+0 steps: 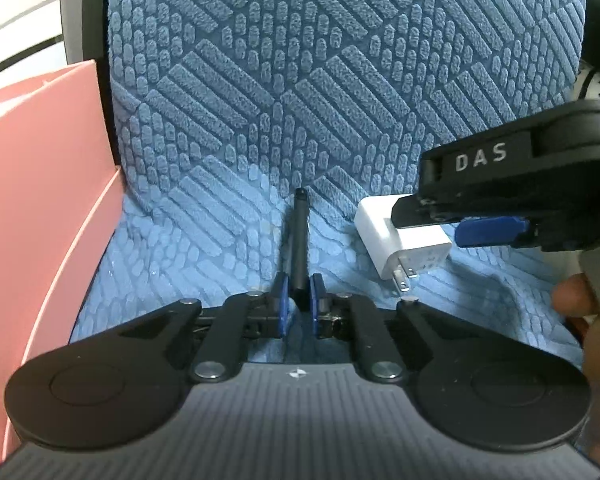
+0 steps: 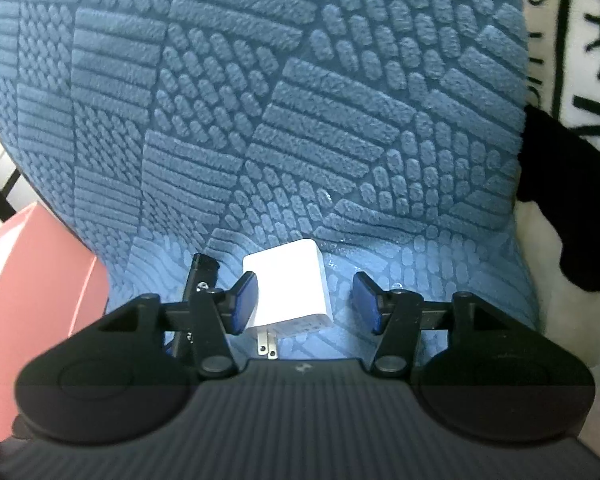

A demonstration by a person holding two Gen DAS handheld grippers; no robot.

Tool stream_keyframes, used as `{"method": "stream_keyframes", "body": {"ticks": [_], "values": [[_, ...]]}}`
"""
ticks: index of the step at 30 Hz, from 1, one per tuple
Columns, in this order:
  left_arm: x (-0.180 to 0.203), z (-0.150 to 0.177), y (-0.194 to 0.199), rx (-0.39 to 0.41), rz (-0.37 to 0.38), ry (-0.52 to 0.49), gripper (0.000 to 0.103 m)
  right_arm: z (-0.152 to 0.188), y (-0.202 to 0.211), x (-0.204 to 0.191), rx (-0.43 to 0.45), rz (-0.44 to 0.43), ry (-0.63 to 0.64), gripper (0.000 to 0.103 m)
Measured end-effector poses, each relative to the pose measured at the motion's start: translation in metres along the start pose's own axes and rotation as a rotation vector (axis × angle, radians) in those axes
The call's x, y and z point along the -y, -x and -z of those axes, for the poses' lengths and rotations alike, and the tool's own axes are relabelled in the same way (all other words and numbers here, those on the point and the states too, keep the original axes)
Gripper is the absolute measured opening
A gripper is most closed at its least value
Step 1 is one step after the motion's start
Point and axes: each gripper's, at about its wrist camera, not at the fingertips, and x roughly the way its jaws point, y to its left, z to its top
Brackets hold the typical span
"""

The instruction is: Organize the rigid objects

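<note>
Left tongs (image 1: 299, 294) closed on a dark pen (image 1: 301, 240) lying on the blue textured cushion (image 1: 260, 100). Right tongs (image 2: 304, 300) spread open — white charger (image 2: 290, 284) between the pads, ungripped, resting just beside the pen.

Perhaps a home: cushioned blue chair (image 1: 340, 80).

Pink box wall (image 1: 40, 200) left (close), blue cushion back (image 1: 340, 60) ahead.
</note>
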Motion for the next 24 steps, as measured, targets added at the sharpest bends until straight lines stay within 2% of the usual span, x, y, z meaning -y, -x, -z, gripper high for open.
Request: {"method": "stream_keyframes", "body": {"ticks": [11,18,24], "values": [[-0.002,0.005,0.01,-0.021,0.043,0.01,0.012,0.009,-0.018,-0.035,0.004,0.013,0.103,0.056],[0.0,0.007,0.021,-0.028,0.062,0.015,0.012,0.017,-0.03,-0.054,-0.027,0.017,0.154,0.056],[-0.001,0.004,0.018,-0.024,0.064,0.015,0.012,0.037,-0.037,-0.061,-0.047,0.035,0.177,0.055]]}}
